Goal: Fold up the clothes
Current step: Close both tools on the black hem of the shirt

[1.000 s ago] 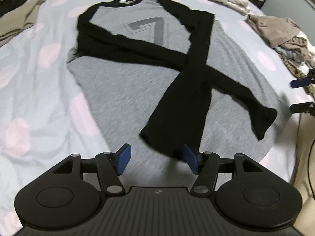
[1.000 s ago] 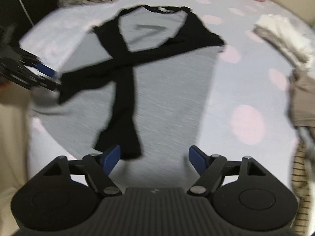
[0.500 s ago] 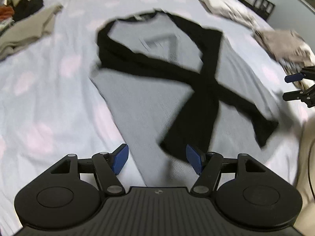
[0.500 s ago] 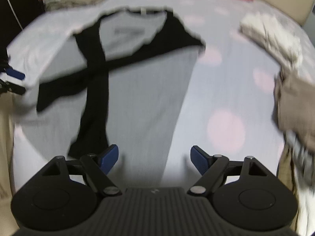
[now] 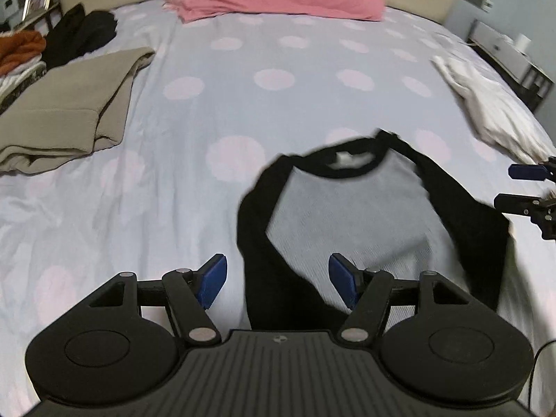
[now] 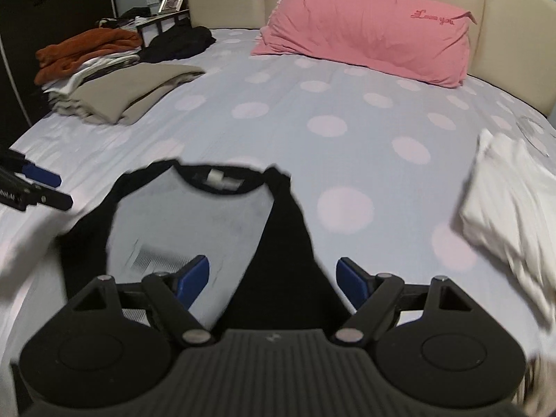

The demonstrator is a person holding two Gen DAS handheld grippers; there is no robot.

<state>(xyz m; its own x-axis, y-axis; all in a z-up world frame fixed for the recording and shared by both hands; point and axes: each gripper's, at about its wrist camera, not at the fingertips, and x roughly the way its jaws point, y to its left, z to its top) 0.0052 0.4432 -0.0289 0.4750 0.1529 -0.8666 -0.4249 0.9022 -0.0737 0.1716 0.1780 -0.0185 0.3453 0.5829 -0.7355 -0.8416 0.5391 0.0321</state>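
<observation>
A grey shirt with black sleeves and a black collar lies on the dotted bedsheet, its collar pointing toward the pillow. In the left wrist view my left gripper is open above the shirt's black left sleeve, with nothing between the blue pads. In the right wrist view the shirt fills the lower left. My right gripper hangs open over its black right sleeve. Each gripper also shows at the other view's edge: right gripper, left gripper. The shirt's lower part is hidden.
A pink pillow leans on the cream headboard. A folded beige garment and a stack of clothes lie at the left. A white garment lies at the right. A nightstand stands beyond the bed.
Both views have swung up from the whole shirt with crossed sleeves to its collar end and the head of the bed. Both grippers stayed open.
</observation>
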